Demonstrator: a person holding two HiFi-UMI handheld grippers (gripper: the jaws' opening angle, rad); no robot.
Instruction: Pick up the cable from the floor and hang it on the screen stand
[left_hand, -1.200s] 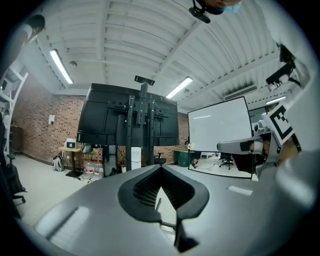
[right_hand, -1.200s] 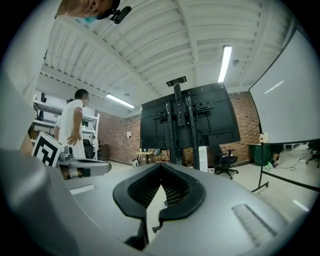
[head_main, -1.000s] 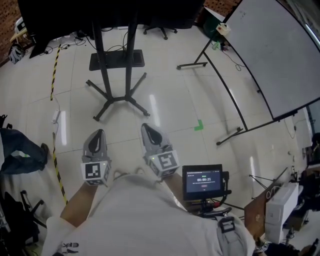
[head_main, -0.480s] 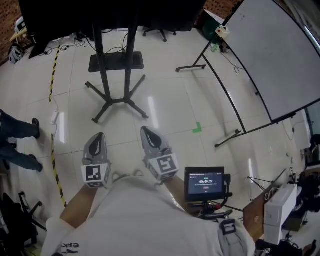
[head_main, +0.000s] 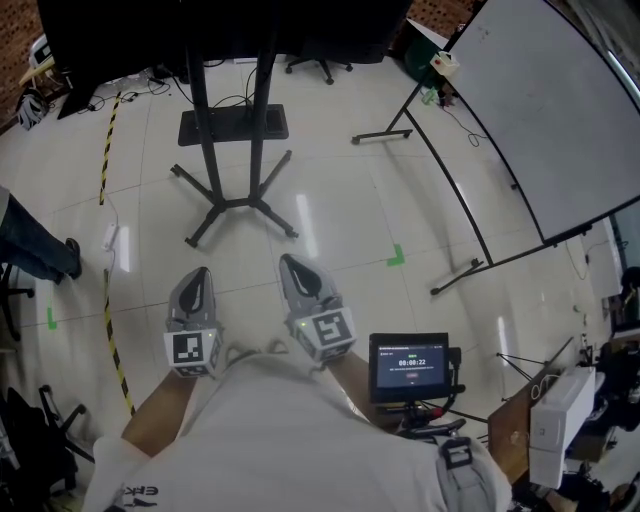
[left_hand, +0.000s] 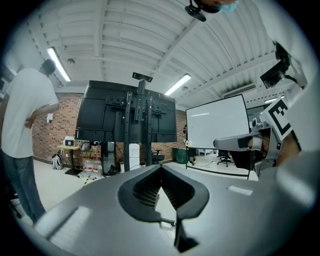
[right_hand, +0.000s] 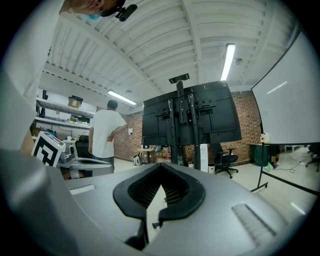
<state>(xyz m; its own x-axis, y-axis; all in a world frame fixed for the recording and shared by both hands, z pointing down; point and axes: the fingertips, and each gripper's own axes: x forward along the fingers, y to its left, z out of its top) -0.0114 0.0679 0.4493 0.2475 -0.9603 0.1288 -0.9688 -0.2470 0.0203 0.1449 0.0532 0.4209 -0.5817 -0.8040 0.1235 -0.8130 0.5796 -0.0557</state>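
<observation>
The screen stand (head_main: 236, 200) rises from the floor (head_main: 340, 210) at the far middle. Its black screen (head_main: 200, 25) is cut off by the top edge in the head view, so from above there is no telling where a cable could hang. The gripper views show crossbars (left_hand: 142, 107) on its back that look usable. A whiteboard (head_main: 540, 110) fills the far right.

A person (head_main: 30, 240) stands at the left edge, mostly out of frame.

The likeliest target is a thin white cable (head_main: 106, 205) lying on the floor at the left, just beside the yellow-and-black tape (head_main: 112, 330). It ends in a small power strip (head_main: 111, 236). Dark leads (head_main: 235, 98) also lie by the stand's far base, and I cannot tell which the task means.

The white cable should be light and limp, and it may slide through a smooth grip. The strip end is probably stiffer and heavier and would swing. A hold on the cord near the strip, or on a gathered loop, seems best. Its far run is too fine to trace.

The left tool (head_main: 198, 272) and right tool (head_main: 287, 260) are both clenched on nothing. They sit side by side near the person's body, well apart from the cable.
</observation>
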